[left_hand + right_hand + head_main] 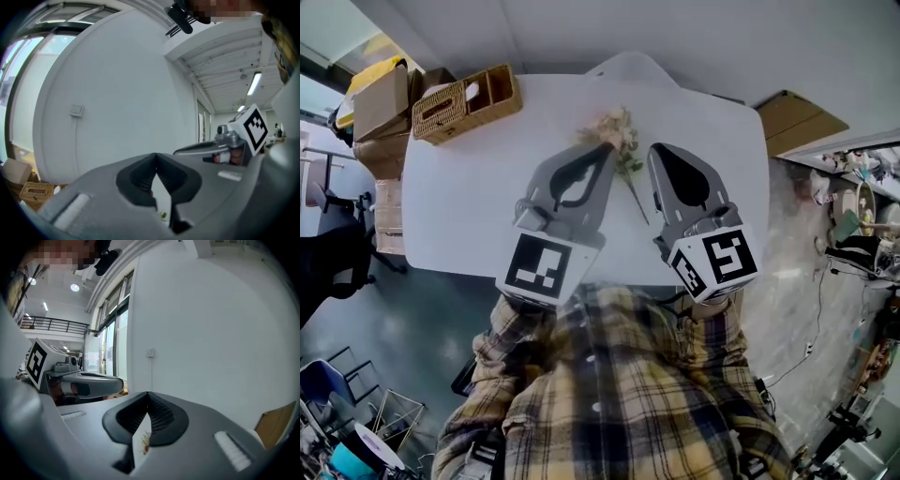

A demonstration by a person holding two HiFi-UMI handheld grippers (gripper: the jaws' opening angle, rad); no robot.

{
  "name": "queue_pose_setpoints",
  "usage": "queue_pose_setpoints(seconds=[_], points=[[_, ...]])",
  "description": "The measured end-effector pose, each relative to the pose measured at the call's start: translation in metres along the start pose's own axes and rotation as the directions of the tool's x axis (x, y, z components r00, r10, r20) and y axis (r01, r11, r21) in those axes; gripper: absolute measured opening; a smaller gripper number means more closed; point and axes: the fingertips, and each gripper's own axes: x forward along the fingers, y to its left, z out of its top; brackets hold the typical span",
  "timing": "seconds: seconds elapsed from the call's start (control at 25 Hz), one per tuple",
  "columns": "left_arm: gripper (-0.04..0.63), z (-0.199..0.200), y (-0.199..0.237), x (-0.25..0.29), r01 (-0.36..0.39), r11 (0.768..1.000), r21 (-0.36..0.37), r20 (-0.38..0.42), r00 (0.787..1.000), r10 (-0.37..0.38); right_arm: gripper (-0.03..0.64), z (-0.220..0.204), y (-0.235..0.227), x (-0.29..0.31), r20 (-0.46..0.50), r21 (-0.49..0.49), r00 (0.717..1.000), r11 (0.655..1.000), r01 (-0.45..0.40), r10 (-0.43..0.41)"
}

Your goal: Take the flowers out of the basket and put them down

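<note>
fingers (598, 159) closed, above white table (459, 216) bearing flowers (617, 131), basket (469, 103); grey floor (412, 319)

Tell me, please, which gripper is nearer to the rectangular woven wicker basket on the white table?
Left. The left gripper is right of the rectangular woven wicker basket, nearer the person; the right gripper is farther right, past the pale flower bunch.
</note>
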Motion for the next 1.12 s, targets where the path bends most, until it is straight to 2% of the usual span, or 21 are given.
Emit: queue_pose_setpoints(seconds=[0.32, 0.48, 0.72, 0.92, 1.12], points=[[0.001, -0.007, 0.012, 0.012, -0.021, 1.000, 0.008, -0.022, 1.000, 0.022, 0.003, -0.005, -0.013, 0.016, -0.029, 0.025, 1.000, 1.000, -0.010, 0.010], [0.000, -0.013, 0.020, 0.017, -0.023, 1.000, -0.012, -0.033, 0.999, 0.022, 0.005, -0.012, -0.021, 0.027, -0.056, 0.035, 0.998, 0.999, -0.012, 0.014], [0.001, -0.024, 0.029, 0.024, -0.021, 0.999, -0.032, -0.053, 0.998, 0.019, 0.005, -0.028, -0.032, 0.043, -0.129, 0.059, 0.991, 0.998, -0.029, 0.037], [0.002, -0.033, 0.038, 0.025, -0.026, 0.998, -0.051, -0.063, 0.998, 0.023, 0.006, -0.049, -0.037, 0.058, -0.222, 0.078, 0.971, 0.995, -0.067, 0.083], [0.001, -0.040, 0.047, 0.029, -0.033, 0.996, -0.082, -0.069, 0.997, 0.027, 0.044, -0.076, -0.037, 0.072, -0.318, 0.080, 0.939, 0.990, -0.115, 0.134]])
